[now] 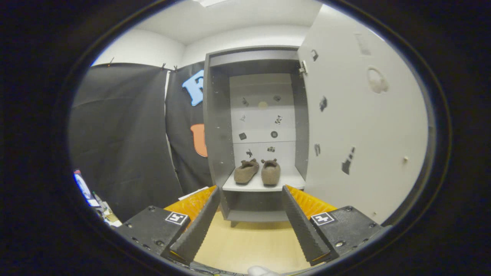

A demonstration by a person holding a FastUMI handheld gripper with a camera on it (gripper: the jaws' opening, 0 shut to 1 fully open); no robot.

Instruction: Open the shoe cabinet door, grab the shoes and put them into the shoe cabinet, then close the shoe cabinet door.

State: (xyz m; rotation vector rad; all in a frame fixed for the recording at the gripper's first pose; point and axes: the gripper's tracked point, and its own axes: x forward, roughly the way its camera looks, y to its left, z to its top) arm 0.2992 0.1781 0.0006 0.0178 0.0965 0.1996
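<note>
Mostly done, by the look of it: shoe cabinet (218,126) open, door (364,126) swung wide to the right, both shoes (257,171) side by side on the pale shelf (251,186) inside, toes toward the back wall. Left to do: closing the door. Gripper (251,226) held back from the cabinet, fingers (199,226) spread and released, holding nothing, shoes well beyond them. Below, pale wooden floor (249,241); left of the cabinet, black cloth (122,138) hung against white walls.
</note>
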